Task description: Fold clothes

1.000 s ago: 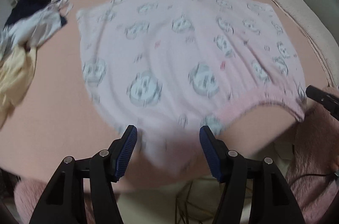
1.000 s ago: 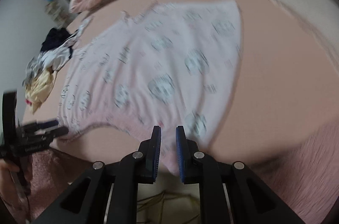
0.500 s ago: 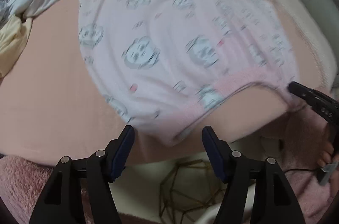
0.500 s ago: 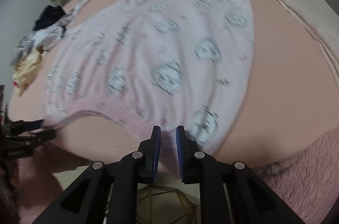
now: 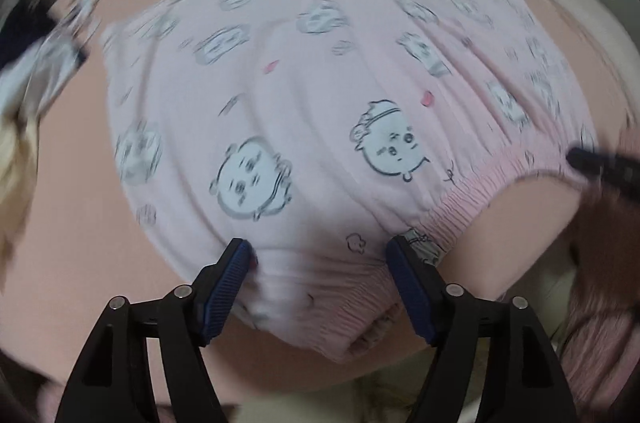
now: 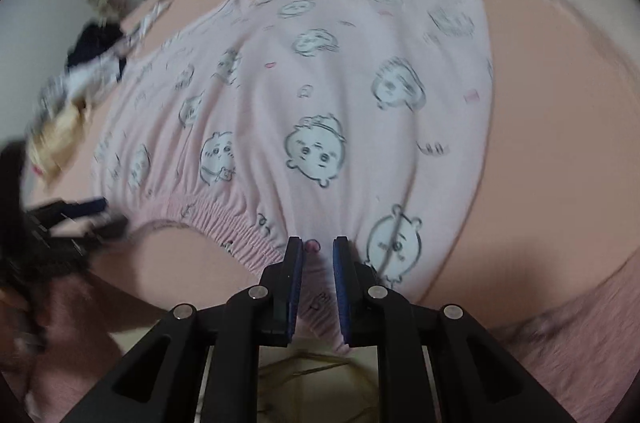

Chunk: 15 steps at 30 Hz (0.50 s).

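We held the left claw (image 5: 318, 281) wide open over the waistband of the pink shorts (image 5: 320, 95) on the bed (image 5: 72, 223). Our right claw (image 6: 317, 273) pinched the waistband's other corner, nearly closed.

Shorts (image 5: 320, 95) lie on the bed (image 5: 72, 223) (clothes pile (image 5: 36, 71) left).

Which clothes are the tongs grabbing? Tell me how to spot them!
Look at the big peach bed sheet. Spread flat in its middle are the pink shorts, their stretchy waistband nearest the tongs. Only they have little cartoon faces; the clothes pile at the left edge is dark, white and yellow.
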Tool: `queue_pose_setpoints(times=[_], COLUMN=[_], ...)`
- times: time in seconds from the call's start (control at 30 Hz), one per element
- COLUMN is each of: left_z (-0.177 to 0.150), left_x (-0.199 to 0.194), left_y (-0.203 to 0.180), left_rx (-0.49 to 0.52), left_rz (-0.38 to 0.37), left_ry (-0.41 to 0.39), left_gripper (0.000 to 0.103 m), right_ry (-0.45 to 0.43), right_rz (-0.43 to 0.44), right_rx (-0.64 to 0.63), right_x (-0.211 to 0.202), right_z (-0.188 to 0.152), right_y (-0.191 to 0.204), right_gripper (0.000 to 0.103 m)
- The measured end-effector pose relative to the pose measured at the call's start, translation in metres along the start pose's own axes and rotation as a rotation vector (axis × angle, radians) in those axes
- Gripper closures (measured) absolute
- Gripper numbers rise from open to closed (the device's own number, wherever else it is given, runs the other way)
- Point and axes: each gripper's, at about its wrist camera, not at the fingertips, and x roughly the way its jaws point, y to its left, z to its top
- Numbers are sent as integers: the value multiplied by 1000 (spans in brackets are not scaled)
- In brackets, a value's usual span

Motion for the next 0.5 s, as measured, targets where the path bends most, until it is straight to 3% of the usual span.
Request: queue_pose_setpoints(times=[0.07,0.13,0.23,0.3,0.5], left_z=[14,22,27,32,49], left_x=[4,8,11,8,-25], left_y=[5,6,-1,-4,3], left_rx=[9,34,115,157,2], left_rz=[-46,-70,-74,-84,-135], left_ry=[109,190,256,290,39], left_gripper=[31,30,28,28,28], right_ry=[20,18,2,-8,-8], right_rz=[20,-30,-114,-126,9], right_rx=[26,-26,-112,-132,-23], right_x=[-1,1,3,1,-8], right_z=[3,3,-4,-7,-10], right_y=[-10,-1,18,24,-3], right_gripper=[89,89,87,87,87])
